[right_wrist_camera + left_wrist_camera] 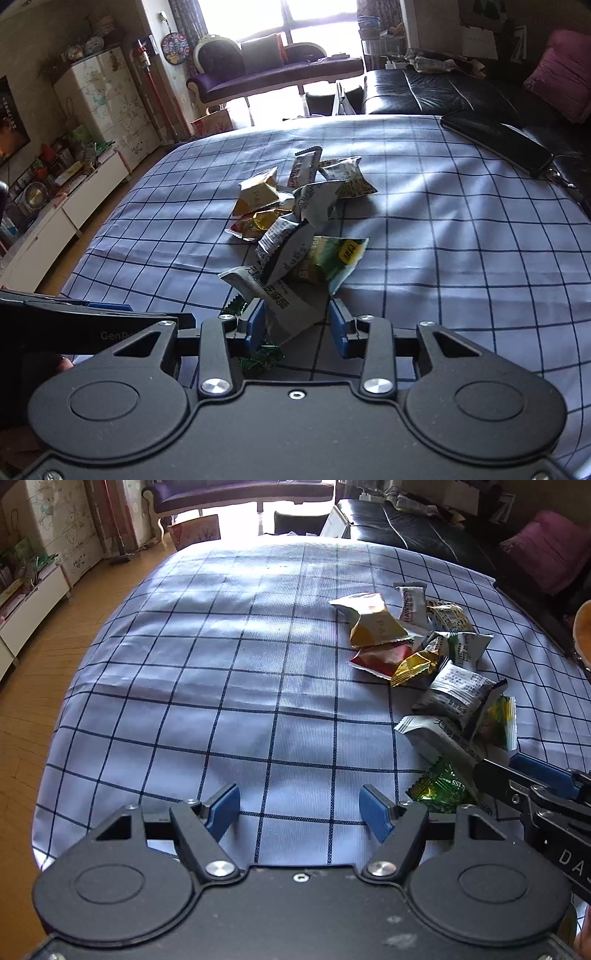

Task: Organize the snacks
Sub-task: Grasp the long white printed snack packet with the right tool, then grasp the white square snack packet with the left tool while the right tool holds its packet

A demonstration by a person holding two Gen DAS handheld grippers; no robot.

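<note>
White crinkled snack packet (pixel 284 306) between right gripper (pixel 297 326) fingers, half-spread, pads apart from it; snack pile (pixel 439 664) beyond. Left gripper (pixel 299 812) wide open, empty, over checked cloth (pixel 221 664).

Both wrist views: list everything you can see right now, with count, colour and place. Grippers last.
snack packets: roughly a dozen, exact count unclear; white, grey, yellow, gold, red, green; one loose pile on the cloth.
white packet: one, nearest end of the pile, between the right gripper's fingers.
tablecloth: one, pale blue with dark grid lines, covers the table.
black case: one, far right edge of the table.
left gripper: open over bare cloth, left of the pile.
right gripper: around the white packet; contact unclear.
</note>
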